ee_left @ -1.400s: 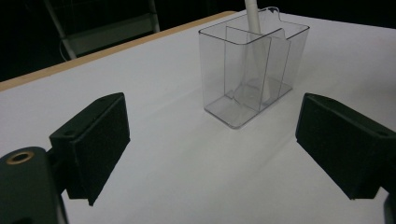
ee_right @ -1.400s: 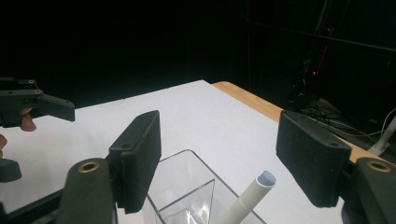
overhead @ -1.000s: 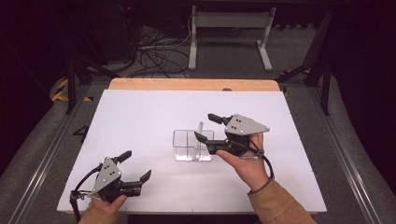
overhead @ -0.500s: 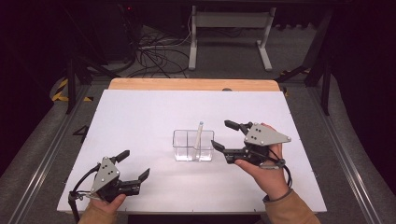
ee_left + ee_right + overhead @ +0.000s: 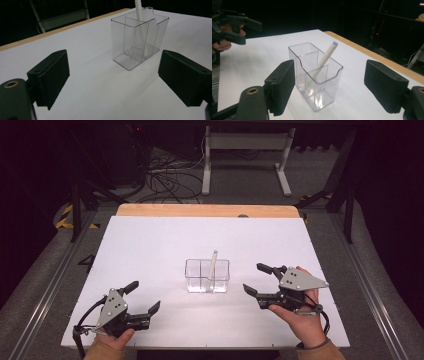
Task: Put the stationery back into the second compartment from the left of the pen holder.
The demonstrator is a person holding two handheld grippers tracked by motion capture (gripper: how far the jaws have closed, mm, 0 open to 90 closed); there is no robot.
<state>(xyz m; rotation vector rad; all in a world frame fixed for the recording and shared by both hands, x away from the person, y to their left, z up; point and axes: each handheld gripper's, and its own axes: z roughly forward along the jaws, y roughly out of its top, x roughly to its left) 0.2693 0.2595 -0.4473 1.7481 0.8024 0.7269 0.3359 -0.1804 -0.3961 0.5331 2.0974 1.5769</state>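
Observation:
A clear plastic box [image 5: 198, 276] with inner dividers stands in the middle of the white table. A white pen [image 5: 213, 264] leans in its right-hand part, tip up above the rim. My right gripper [image 5: 253, 278] sits to the right of the box, apart from it, jaws open and empty, aimed at it. My left gripper [image 5: 145, 295] rests near the front left edge, open and empty. The left gripper view has the box [image 5: 125, 50] and pen [image 5: 139, 10] beyond the open left gripper [image 5: 112, 80]. The right gripper view looks at the box [image 5: 322, 97] and pen [image 5: 327, 56] past the open right gripper [image 5: 329, 85].
The white sheet [image 5: 150, 245] lies on a wooden table whose bare far edge [image 5: 200, 210] shows behind it. Dark floor, cables and a metal stand [image 5: 245, 150] lie beyond. In the right gripper view the left gripper [image 5: 249, 31] shows at the upper left.
My right gripper has drawn back from over the box, going right, toward the near edge and lower. The pen stays in the box. The left gripper has kept still.

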